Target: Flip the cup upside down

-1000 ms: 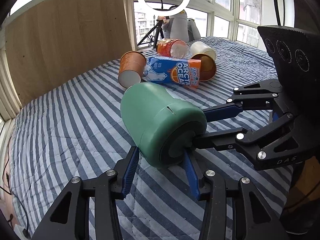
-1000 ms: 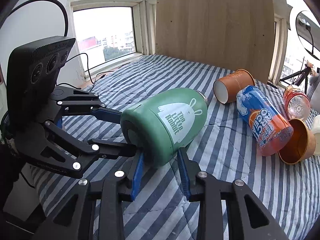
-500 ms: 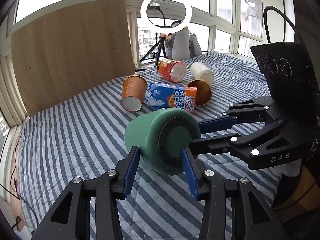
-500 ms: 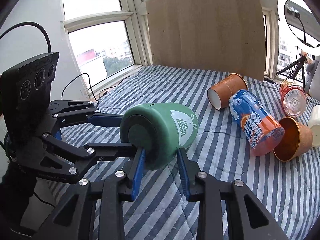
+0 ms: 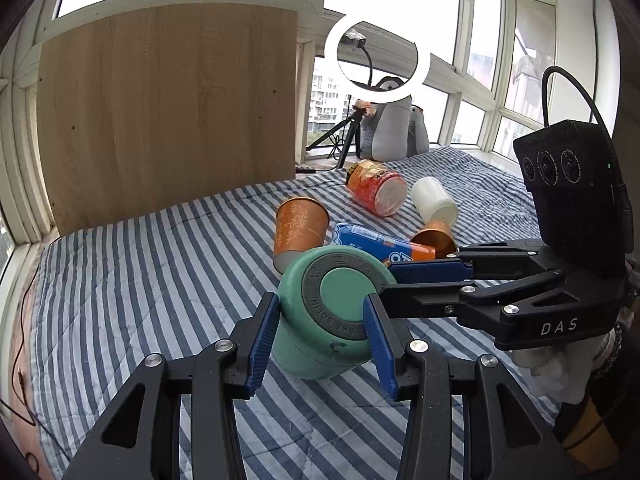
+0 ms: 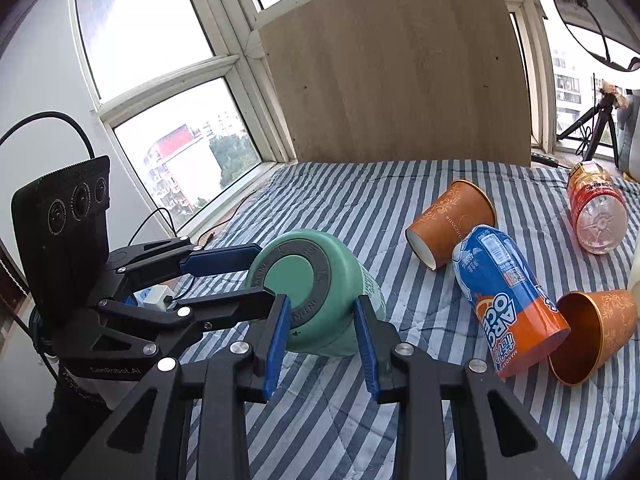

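Observation:
A green cup with a grey-ringed base stands nearly upside down on the striped bedcover, base facing up and toward the cameras; it also shows in the right wrist view. My left gripper is shut on the cup's sides near the base. My right gripper is shut on the same cup from the other side. Each gripper shows in the other's view, reaching in from the side. The cup's mouth is hidden against the bed.
On the bed behind lie an orange paper cup, a blue-orange bottle, a second orange cup, a red-labelled bottle and a white cup. A wooden board leans at the back by the windows.
Both grippers have turned the cup from lying on its side to base-up, and its mouth end has come down onto the bedcover.

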`<state>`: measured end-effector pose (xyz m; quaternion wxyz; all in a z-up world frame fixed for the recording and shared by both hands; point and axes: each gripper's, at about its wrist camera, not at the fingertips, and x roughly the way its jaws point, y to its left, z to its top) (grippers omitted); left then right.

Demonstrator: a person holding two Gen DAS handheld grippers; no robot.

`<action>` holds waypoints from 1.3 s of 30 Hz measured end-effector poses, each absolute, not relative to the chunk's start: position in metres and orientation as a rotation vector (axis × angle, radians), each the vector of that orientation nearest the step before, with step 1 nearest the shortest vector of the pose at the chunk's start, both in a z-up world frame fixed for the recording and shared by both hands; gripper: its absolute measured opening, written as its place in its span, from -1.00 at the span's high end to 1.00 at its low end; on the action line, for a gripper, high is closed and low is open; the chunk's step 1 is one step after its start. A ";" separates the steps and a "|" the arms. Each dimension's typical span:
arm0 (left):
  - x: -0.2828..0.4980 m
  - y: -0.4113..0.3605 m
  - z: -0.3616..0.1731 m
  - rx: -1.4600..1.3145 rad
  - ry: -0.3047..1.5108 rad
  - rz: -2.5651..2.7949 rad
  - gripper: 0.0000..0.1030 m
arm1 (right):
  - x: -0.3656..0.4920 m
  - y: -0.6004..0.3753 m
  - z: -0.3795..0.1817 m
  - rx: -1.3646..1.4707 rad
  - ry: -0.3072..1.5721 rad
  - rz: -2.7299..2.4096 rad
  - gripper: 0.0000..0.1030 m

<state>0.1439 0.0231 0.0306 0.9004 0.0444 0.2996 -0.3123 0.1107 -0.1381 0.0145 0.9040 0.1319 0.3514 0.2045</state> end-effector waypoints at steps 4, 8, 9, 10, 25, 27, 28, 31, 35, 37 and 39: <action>0.159 0.025 0.032 0.073 0.590 -0.627 0.12 | 0.126 -0.140 0.016 0.297 0.693 0.413 0.43; 0.170 0.027 0.032 0.058 0.575 -0.615 0.14 | 0.139 -0.144 0.016 0.318 0.668 0.407 0.43; 0.175 0.026 0.032 0.048 0.577 -0.618 0.14 | 0.142 -0.144 0.016 0.322 0.663 0.407 0.43; 0.177 0.027 0.032 0.038 0.582 -0.622 0.14 | 0.144 -0.145 0.015 0.330 0.662 0.407 0.42; 0.166 0.026 0.033 0.036 0.559 -0.579 -0.42 | 0.129 -0.149 0.019 0.297 0.610 0.381 0.12; 0.167 0.028 0.033 0.029 0.559 -0.572 -0.44 | 0.127 -0.149 0.021 0.302 0.607 0.383 0.11; 0.167 0.028 0.033 0.023 0.562 -0.573 -0.45 | 0.127 -0.150 0.021 0.305 0.605 0.380 0.11; 0.166 0.031 0.035 0.018 0.555 -0.563 -0.46 | 0.126 -0.153 0.023 0.309 0.591 0.362 0.11; 0.157 0.034 0.040 0.033 0.533 -0.548 -0.54 | 0.119 -0.157 0.027 0.310 0.567 0.348 0.10; 0.150 0.034 0.041 0.038 0.516 -0.533 -0.59 | 0.112 -0.155 0.029 0.272 0.553 0.326 0.09; 0.142 0.035 0.042 0.036 0.500 -0.514 -0.69 | 0.102 -0.153 0.031 0.241 0.527 0.295 -0.04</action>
